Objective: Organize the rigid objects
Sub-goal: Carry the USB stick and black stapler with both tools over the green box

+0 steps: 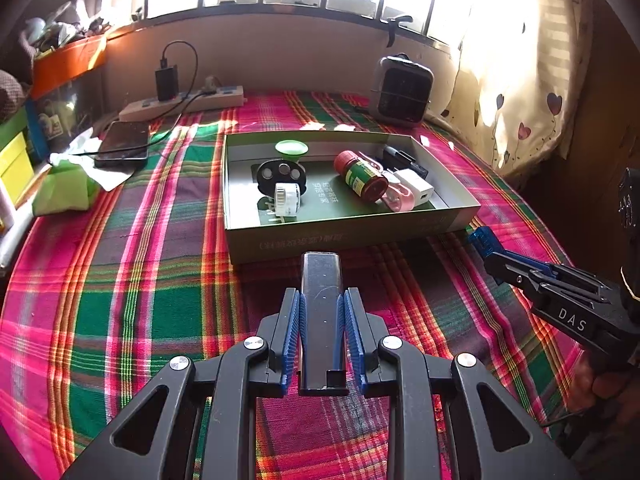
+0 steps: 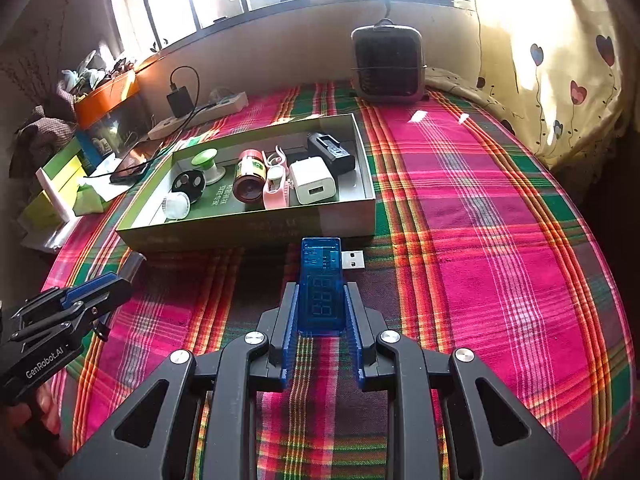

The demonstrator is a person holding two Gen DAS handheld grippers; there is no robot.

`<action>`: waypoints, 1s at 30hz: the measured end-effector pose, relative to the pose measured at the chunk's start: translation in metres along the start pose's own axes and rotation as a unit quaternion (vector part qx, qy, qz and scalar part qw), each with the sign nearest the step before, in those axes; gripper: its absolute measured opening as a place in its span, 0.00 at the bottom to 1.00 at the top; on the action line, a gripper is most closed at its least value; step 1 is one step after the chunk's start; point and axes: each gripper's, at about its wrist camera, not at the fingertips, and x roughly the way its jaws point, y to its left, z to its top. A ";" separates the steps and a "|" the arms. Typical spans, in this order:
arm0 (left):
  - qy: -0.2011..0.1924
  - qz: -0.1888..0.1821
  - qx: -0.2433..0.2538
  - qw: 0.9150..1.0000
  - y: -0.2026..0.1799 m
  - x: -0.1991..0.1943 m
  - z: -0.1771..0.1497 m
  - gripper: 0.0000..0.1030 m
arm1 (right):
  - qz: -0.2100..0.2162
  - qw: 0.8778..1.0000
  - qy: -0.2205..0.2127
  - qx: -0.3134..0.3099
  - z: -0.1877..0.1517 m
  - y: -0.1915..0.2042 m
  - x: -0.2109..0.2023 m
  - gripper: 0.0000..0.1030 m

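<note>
Dark, glossy metal: the left wrist view shows a slim rectangular dark metal bar (image 1: 321,312) clamped between the blue ribbed pads of the left tool (image 1: 321,304), long axis running straight out along the fingers toward the shallow green cardboard tray (image 1: 280,240). The tray's near wall lies just beyond the bar's far tip, dead ahead; whether the two touch cannot be told. The tray already holds a red-capped bottle (image 1: 362,176), a white charger cube (image 1: 416,188) and other small items. The bar's underside and rear end are hidden by the tool body.

The right wrist view shows a translucent blue USB meter (image 2: 322,284) gripped by the right tool (image 2: 322,308), body pointing forward, its metal plug (image 2: 354,260) sticking out to the right. The tray wall sits just ahead, slightly left. Judgement: both tools look equally near; each must lift over the wall. The left tool (image 2: 96,288) appears at the left edge, its load mostly cut off. Plaid cloth covers the surface (image 2: 480,240).
</note>
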 end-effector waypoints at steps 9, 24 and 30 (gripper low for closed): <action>-0.013 -0.005 -0.001 1.000 -0.002 -0.009 0.006 0.21 | 0.005 1.000 -0.015 -0.006 0.004 0.005 -0.009 0.22; -0.028 -0.021 -0.003 0.999 -0.004 -0.009 0.029 0.21 | 0.008 0.999 -0.038 -0.020 0.025 0.014 -0.015 0.22; -0.027 -0.029 -0.008 0.999 -0.001 0.000 0.043 0.21 | 0.010 0.998 -0.049 -0.027 0.042 0.015 -0.014 0.22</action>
